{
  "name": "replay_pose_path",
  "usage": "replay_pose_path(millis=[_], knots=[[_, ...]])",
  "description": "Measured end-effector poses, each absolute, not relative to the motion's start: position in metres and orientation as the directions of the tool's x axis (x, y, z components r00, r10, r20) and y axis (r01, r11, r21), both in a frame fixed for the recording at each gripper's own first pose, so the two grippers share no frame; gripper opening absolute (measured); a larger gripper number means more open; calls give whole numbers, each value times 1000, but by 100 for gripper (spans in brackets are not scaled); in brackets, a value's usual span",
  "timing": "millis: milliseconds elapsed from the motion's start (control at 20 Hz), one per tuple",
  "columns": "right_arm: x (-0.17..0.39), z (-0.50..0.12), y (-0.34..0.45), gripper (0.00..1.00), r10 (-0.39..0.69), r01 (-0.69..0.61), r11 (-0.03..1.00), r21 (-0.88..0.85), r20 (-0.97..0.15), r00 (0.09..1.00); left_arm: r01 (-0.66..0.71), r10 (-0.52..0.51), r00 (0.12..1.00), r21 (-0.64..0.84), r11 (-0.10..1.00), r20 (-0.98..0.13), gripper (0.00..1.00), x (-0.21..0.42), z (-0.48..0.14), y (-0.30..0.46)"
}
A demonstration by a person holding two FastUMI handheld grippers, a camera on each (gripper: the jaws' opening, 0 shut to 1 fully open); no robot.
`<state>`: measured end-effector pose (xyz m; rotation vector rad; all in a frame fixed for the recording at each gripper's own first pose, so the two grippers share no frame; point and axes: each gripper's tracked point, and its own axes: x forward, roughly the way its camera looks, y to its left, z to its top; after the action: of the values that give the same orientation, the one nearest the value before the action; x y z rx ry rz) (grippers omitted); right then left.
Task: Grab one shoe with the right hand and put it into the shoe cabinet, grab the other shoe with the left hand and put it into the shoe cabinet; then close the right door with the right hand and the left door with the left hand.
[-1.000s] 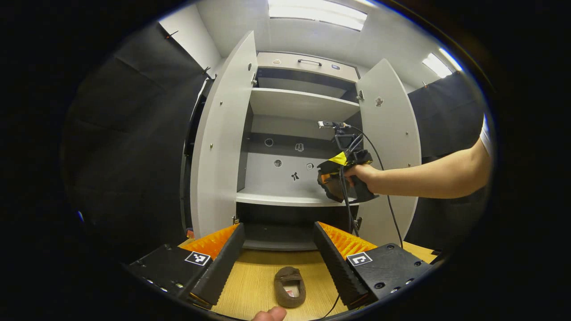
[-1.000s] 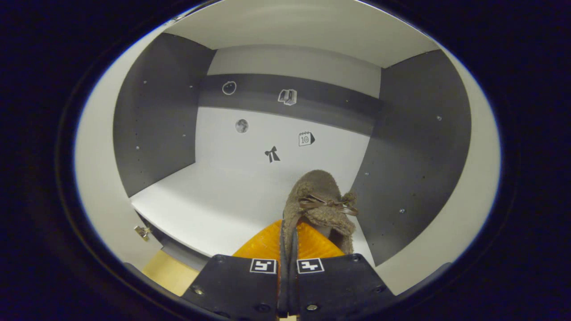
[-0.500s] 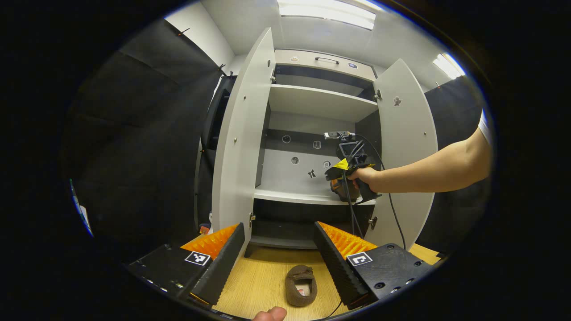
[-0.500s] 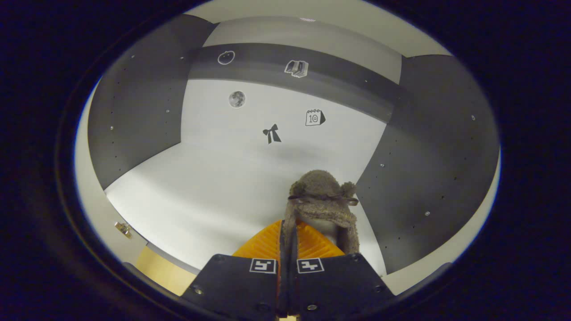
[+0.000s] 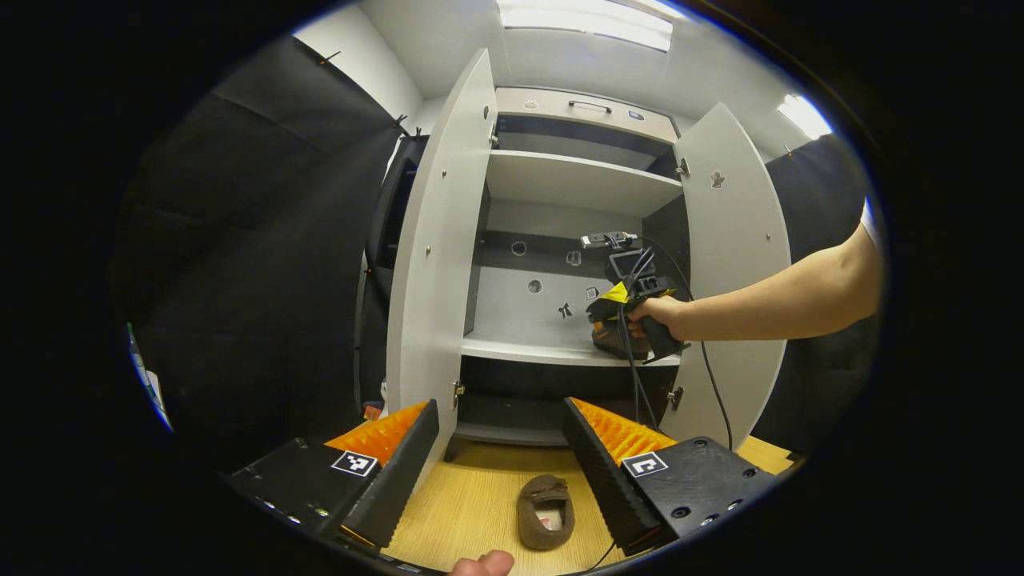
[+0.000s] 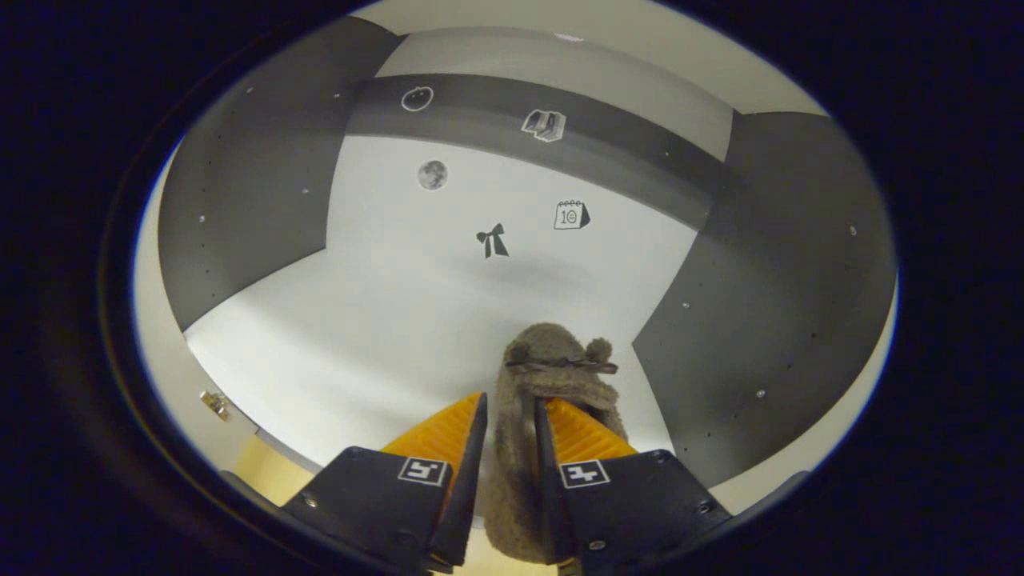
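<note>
Shoe cabinet [image 5: 436, 240] stands with both doors swung wide. On its middle shelf [image 6: 344, 336], near the right wall, rests one brown fuzzy shoe [image 6: 552, 384], between the slightly parted fingers of the right gripper [image 6: 508, 432]; whether they touch it is unclear. Left gripper [image 5: 500, 448] is spread wide above the other shoe [image 5: 546, 512] on the wooden floor [image 5: 472, 512].

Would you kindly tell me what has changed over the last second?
The right gripper lowered the shoe onto the cabinet shelf and its jaws parted, releasing it. The left gripper stayed open above the other shoe on the floor; both doors remain open.
</note>
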<state>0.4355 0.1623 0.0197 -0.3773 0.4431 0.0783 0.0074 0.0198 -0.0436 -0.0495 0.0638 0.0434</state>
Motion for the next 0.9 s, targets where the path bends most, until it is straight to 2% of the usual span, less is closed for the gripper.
replay_pose_path(millis=[100,150,200,250,300,350,750,800,900], knots=[[423,27,164,46,20,-177,928,-328,-431,902,-36,33,998,-55,998,-57,95,8,-42,18],[415,32,165,55,38,-191,928,-319,-429,902,-30,27,998,-56,998,-57,95,8,-42,17],[406,38,165,49,56,-202,930,-306,-426,903,-25,22,998,-55,998,-58,95,8,-43,17],[394,43,166,50,81,-215,935,-282,-422,903,-20,16,998,-55,998,-60,95,8,-43,16],[382,50,167,61,106,-228,940,-255,-415,903,-14,11,998,-58,998,-60,95,8,-43,14],[371,55,166,53,133,-242,942,-232,-404,905,-5,2,998,-63,998,-61,95,9,-44,12],[271,82,130,57,200,-245,954,-170,-246,948,45,-50,996,-71,996,-68,95,9,-42,-8],[258,81,125,63,200,-240,956,-168,-225,954,50,-55,996,-70,996,-72,95,8,-44,-10],[228,75,112,63,192,-221,962,-160,-177,965,64,-69,994,-68,996,-81,95,7,-45,-16]])
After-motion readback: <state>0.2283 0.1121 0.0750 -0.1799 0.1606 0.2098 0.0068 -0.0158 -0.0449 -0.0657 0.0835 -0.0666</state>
